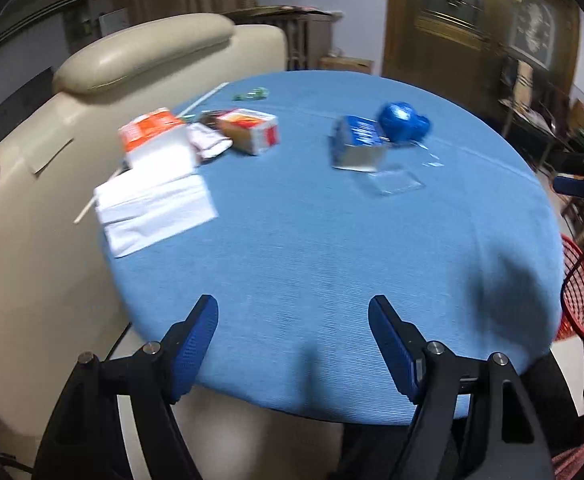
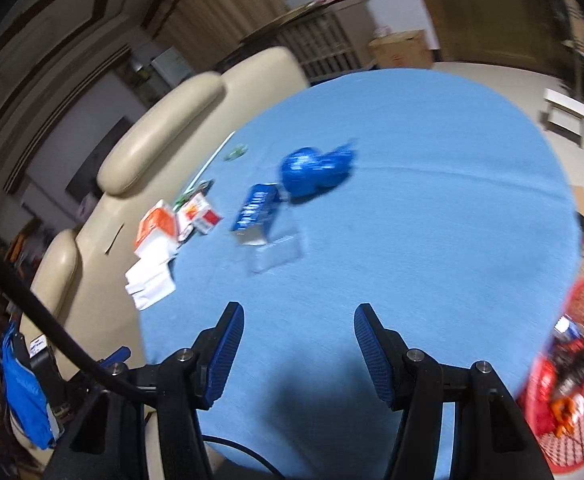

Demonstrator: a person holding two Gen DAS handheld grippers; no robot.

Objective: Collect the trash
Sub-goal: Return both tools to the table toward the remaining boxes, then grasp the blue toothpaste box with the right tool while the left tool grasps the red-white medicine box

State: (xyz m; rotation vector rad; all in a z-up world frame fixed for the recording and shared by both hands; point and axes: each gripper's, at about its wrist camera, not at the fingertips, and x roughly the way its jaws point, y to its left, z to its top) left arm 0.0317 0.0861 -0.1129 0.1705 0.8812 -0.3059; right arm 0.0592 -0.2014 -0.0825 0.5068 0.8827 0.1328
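Trash lies on a round table with a blue cloth (image 1: 312,260) (image 2: 412,220). A blue carton (image 1: 358,146) (image 2: 255,214) lies beside a crumpled blue wrapper (image 1: 404,122) (image 2: 316,170) and a clear plastic piece (image 1: 392,180) (image 2: 275,254). At the left edge are an orange-and-white box (image 1: 153,138) (image 2: 157,228), a red-and-white carton (image 1: 251,130) (image 2: 199,212) and white papers (image 1: 155,208) (image 2: 149,282). My left gripper (image 1: 292,328) is open and empty above the near edge. My right gripper (image 2: 298,338) is open and empty too.
A red mesh basket (image 1: 580,292) (image 2: 564,380) stands at the table's right and holds some trash. A cream leather sofa (image 1: 51,200) (image 2: 163,120) runs along the table's left side. A straw (image 1: 203,100) and a green scrap (image 1: 251,94) lie far left.
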